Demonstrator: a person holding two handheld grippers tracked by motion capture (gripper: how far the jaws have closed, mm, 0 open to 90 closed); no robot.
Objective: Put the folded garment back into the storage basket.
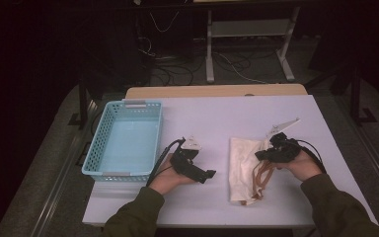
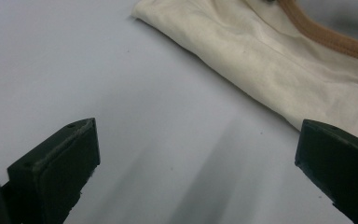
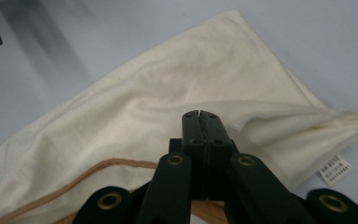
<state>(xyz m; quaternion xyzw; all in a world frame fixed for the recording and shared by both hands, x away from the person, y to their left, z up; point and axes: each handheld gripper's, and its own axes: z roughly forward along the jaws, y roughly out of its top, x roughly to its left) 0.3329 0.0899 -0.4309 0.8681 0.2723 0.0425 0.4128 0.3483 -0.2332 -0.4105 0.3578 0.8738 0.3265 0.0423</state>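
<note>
A cream cloth bag [image 1: 242, 163] with tan straps [image 1: 262, 175] lies flat on the white table [image 1: 202, 118], right of centre. My right gripper [image 1: 262, 154] sits at the bag's right edge. In the right gripper view its jaws [image 3: 199, 115] are pressed together on a raised fold of the bag [image 3: 168, 93]. A small label [image 3: 334, 169] hangs at the bag's corner. My left gripper [image 1: 208, 174] hovers left of the bag and points at it. Its jaws [image 2: 198, 140] stand wide apart over bare table, with the bag [image 2: 270, 60] and a strap [image 2: 326, 35] ahead.
A light blue plastic basket [image 1: 135, 104] stands at the table's left side, with nothing in it. Beyond the table's far edge are a rack's legs [image 1: 209, 59] and cables on the dark floor.
</note>
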